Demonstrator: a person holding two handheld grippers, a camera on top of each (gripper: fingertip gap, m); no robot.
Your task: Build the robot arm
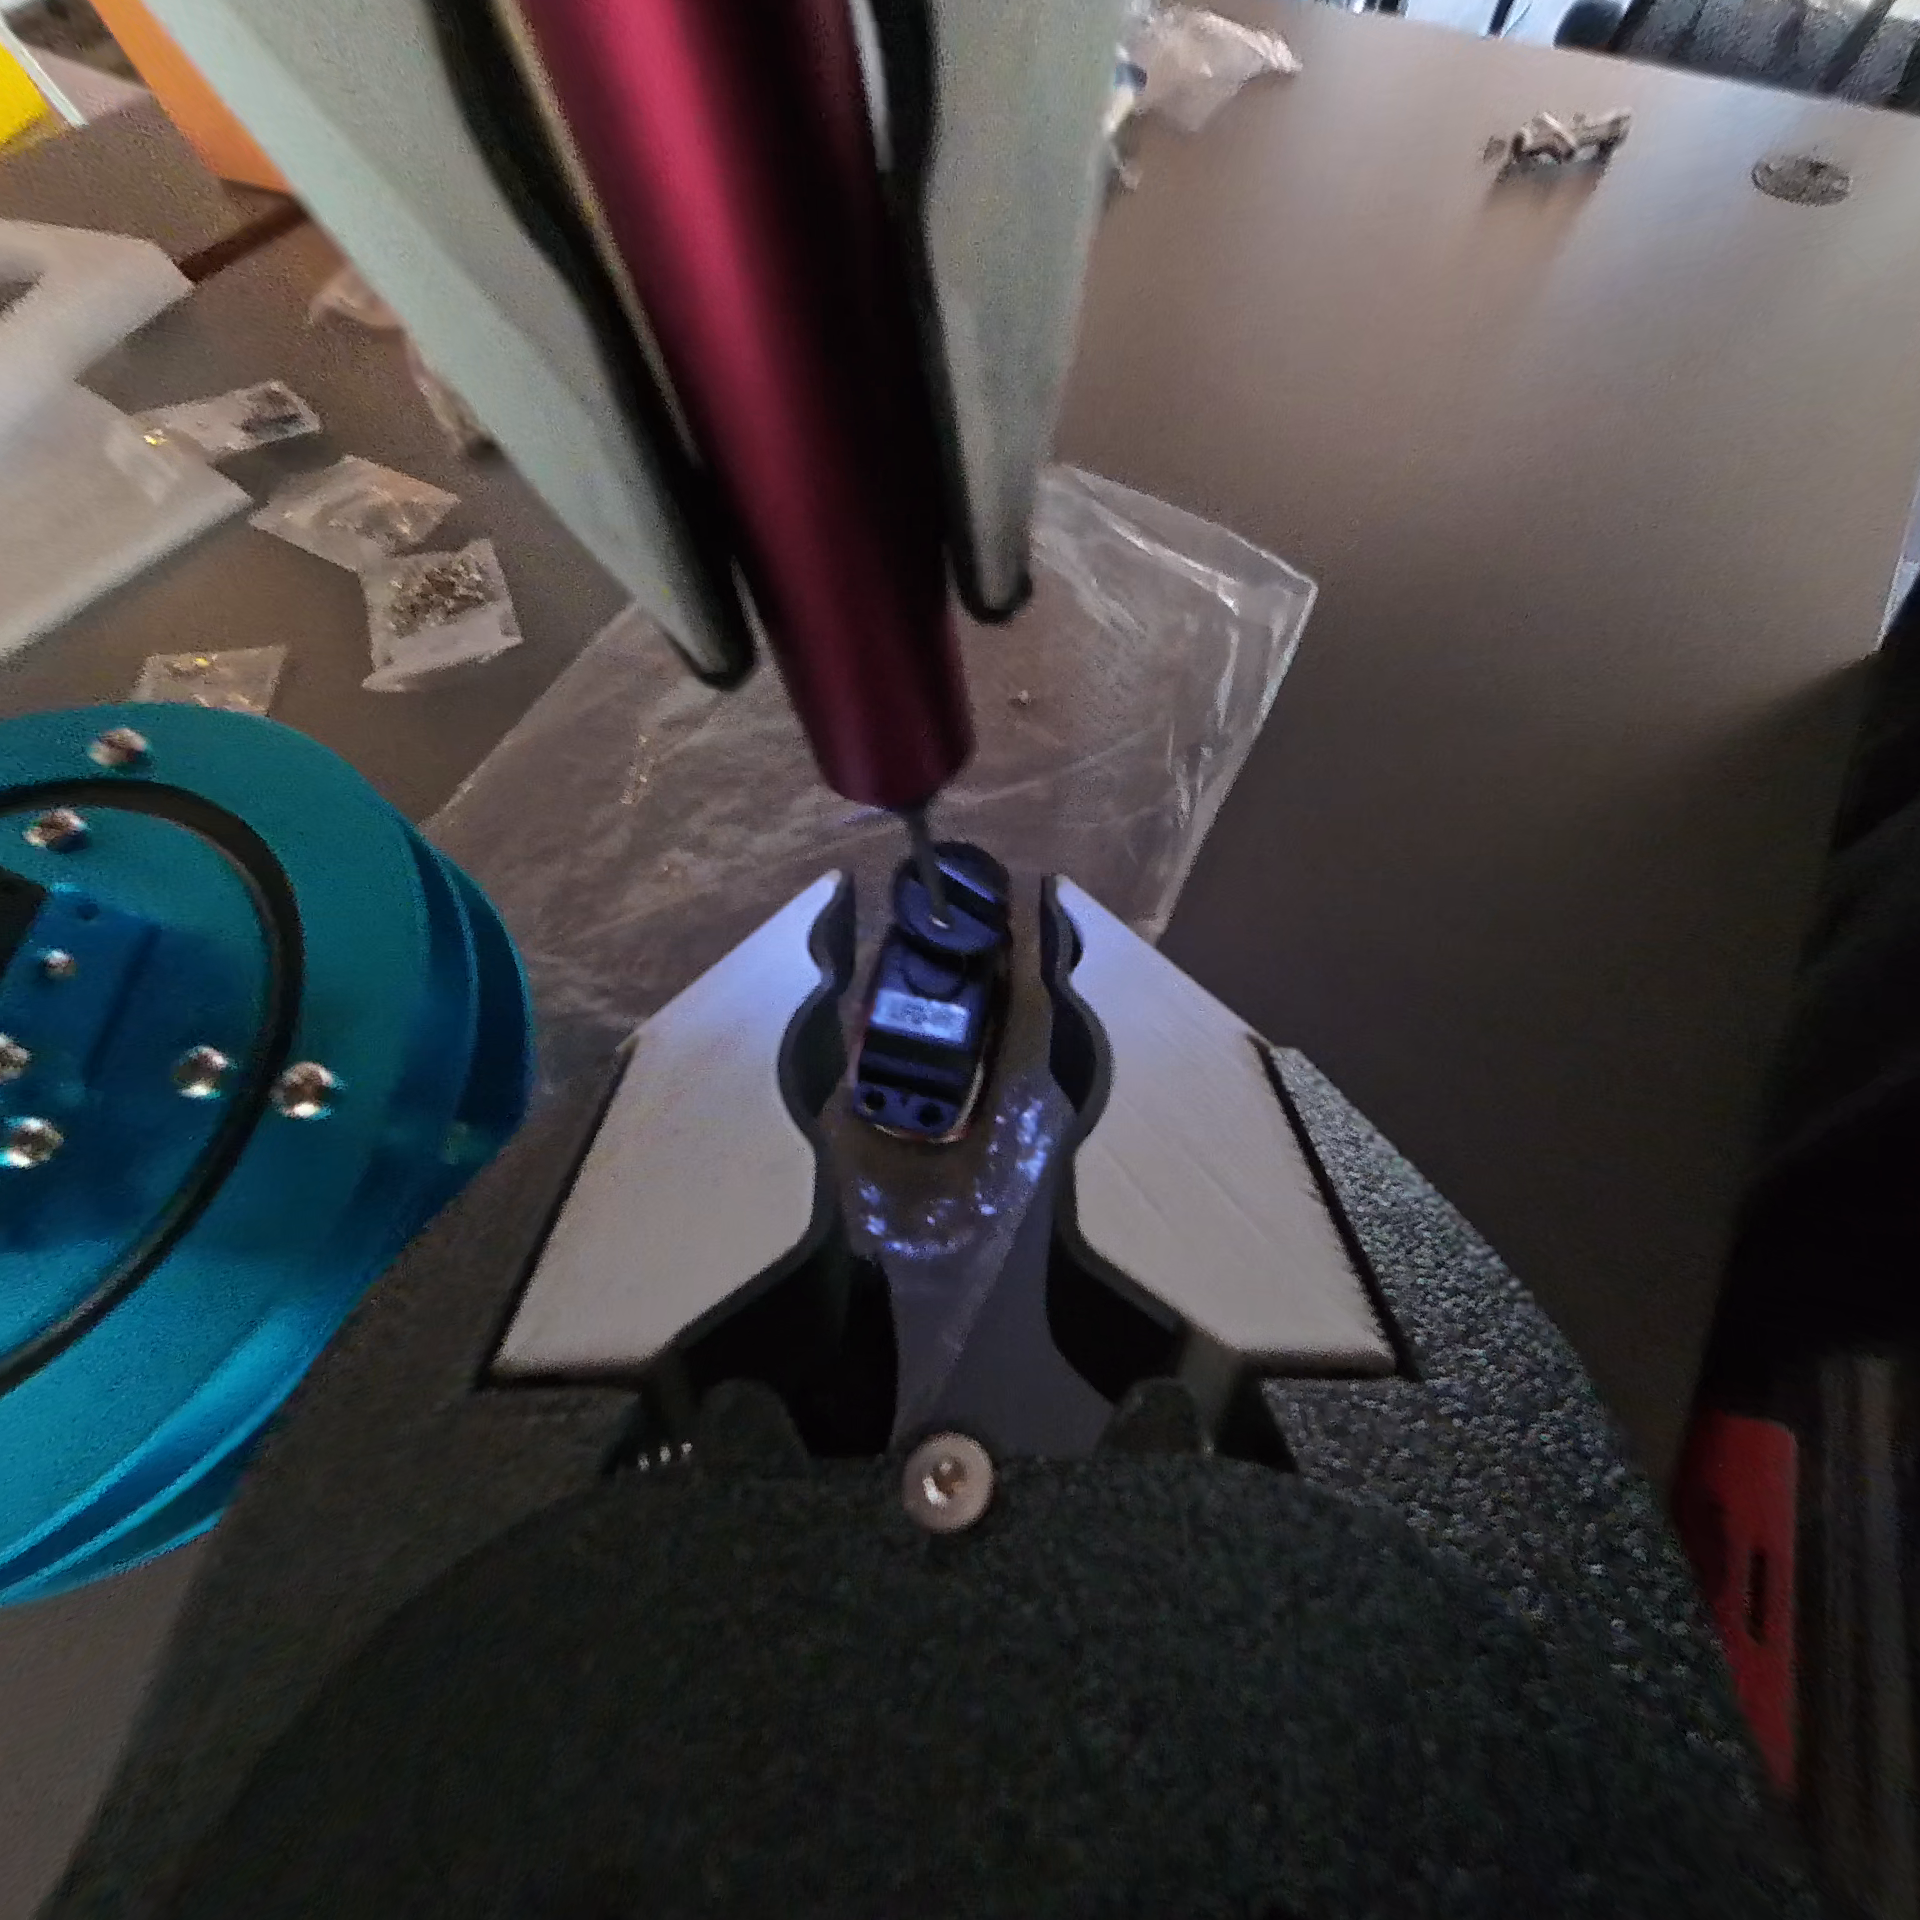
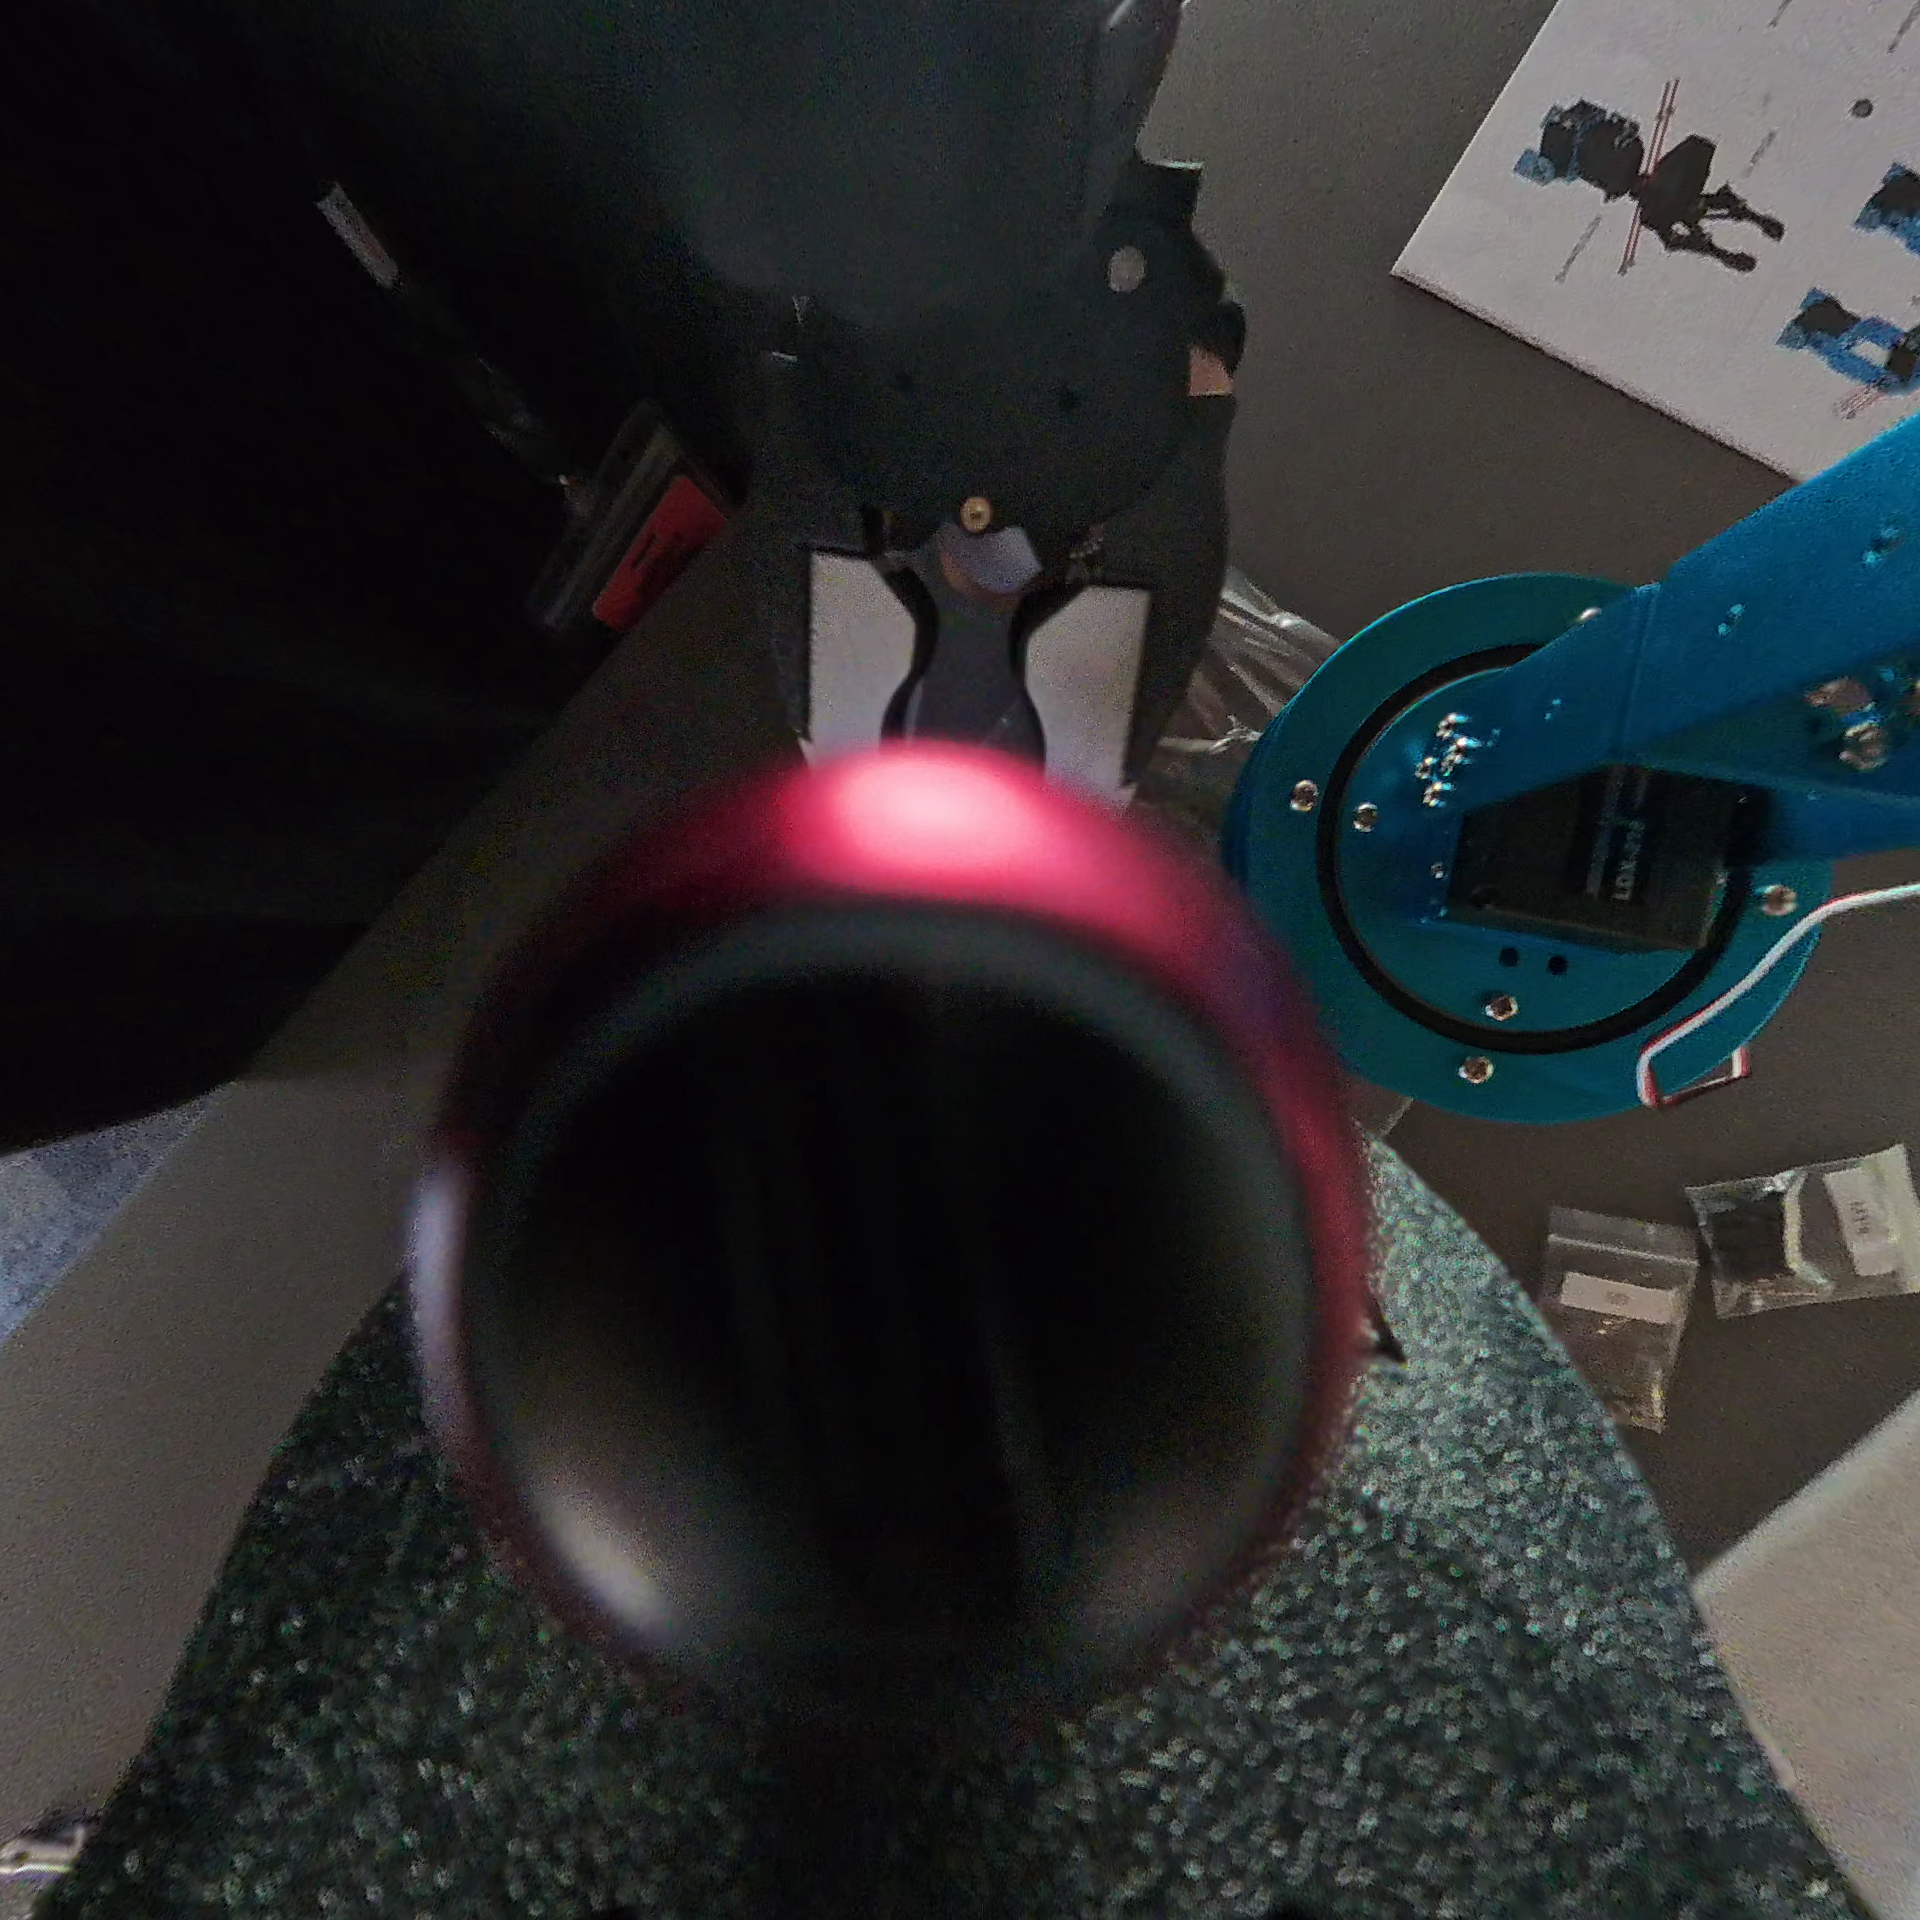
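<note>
Bags of small hardware [image 1: 442,608], clear plastic, scattered on brown table [image 1: 1455,623] at far left. Turquoise metal turntable base [image 1: 208,1091], ringed with screws, just left of left gripper [image 1: 945,997]. Left gripper: fingers closed narrowly on small black servo motor [image 1: 920,1039], round horn [image 1: 951,899] at its far end. Red-handled screwdriver [image 1: 758,416] meeting it from above, tip on horn centre, clamped between right gripper fingers [image 1: 997,312]. Clear plastic sheet [image 1: 1143,644] under both. Right wrist view: screwdriver butt fills centre; printed sheet [image 2: 1662,260] upper right.

Both grippers clamped shut, left [image 1: 940,997] facing right [image 1: 862,623] (tip-to-tip).
</note>
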